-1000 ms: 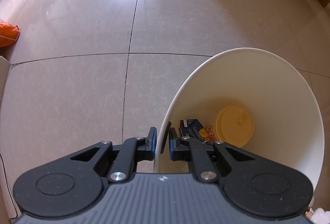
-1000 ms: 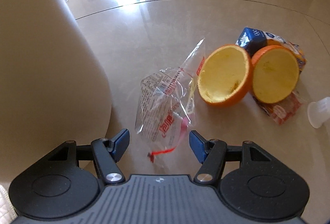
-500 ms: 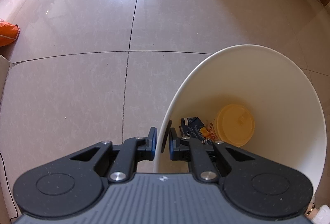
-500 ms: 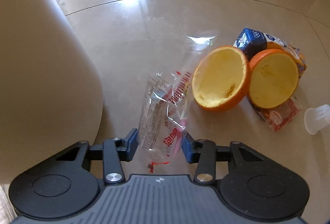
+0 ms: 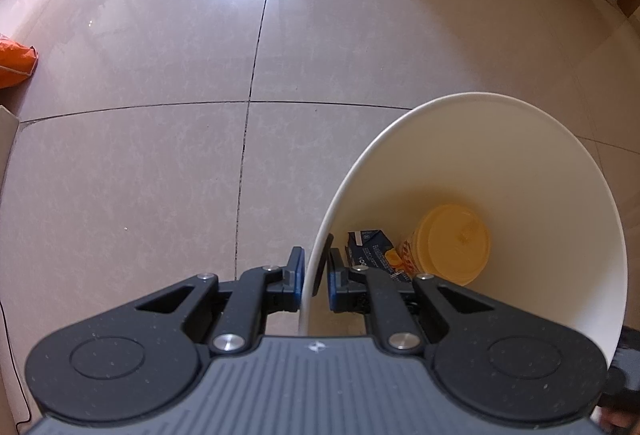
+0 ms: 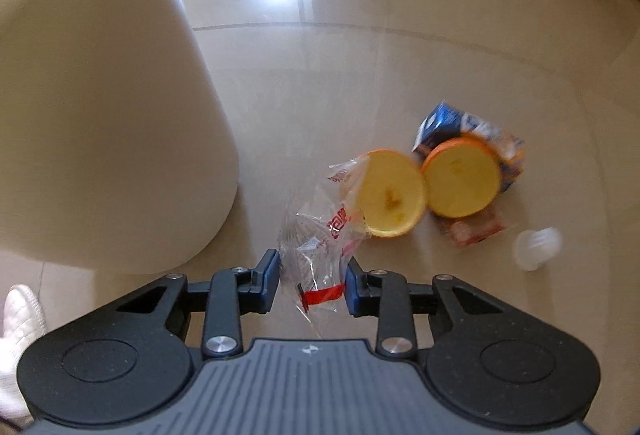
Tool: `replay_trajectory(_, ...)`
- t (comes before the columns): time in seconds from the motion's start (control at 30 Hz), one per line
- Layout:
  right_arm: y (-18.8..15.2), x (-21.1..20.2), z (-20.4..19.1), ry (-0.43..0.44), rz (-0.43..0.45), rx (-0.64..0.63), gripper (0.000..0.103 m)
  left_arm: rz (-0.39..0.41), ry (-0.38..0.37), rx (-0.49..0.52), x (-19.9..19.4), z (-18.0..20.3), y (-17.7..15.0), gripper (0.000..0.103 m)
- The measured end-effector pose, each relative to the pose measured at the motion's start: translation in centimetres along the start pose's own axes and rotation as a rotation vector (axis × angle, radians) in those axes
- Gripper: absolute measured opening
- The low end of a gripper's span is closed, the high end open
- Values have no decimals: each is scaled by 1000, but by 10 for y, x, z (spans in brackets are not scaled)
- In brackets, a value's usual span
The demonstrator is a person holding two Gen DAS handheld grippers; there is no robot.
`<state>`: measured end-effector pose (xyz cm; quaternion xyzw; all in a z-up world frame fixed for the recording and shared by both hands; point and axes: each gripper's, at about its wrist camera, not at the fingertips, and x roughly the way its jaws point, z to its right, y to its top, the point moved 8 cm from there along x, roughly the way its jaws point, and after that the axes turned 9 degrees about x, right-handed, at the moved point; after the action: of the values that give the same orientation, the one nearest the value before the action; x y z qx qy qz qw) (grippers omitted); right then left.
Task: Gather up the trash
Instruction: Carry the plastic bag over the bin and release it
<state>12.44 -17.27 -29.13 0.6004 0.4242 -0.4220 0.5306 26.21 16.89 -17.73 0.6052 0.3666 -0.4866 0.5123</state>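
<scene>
**Inspector:** What was each gripper doing at the point of inspection?

**Operator:** My left gripper [image 5: 314, 277] was clenched on the rim of the tall white plastic bin [image 5: 540, 171], one finger [image 5: 296, 277] outside the wall and the other inside. My right gripper [image 6: 312, 285] was closing its jaws on the crumpled clear plastic wrapper with red print [image 6: 320, 247], which sat between the pads and hung clear of the glossy beige tiled floor [image 6: 360, 75].

**Inspector:** Where did the remaining trash lie?

**Operator:** On the floor, just right of the bin: two hollow orange peel halves [image 6: 392, 195] touching each other, a blue and orange carton [image 6: 448, 123] behind them, a red-printed wrapper [image 6: 472, 231] under the right half, and a small white plastic cap [image 6: 536, 243] apart to the right. Inside the bin were a yellow-lidded cup [image 5: 452, 243] and a dark blue carton [image 5: 368, 247].

**Inspector:** Risks noted?

**Operator:** In my judgement, the film was thin and slippery and gripped only at one end; it could slide out of the pads during the carry. Its loose tail might catch the bin's rim and drop outside. If my left grip shifted, the bin could tip.
</scene>
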Motion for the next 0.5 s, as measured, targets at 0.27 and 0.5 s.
replay_trajectory(0.27,37,-117,-18,47,100,-70,37,0,-4,-5,0,-1,0,9)
replay_trajectory(0.5,72,-201,-66,140,230,-176,37,1,1,0,0,0,0,9)
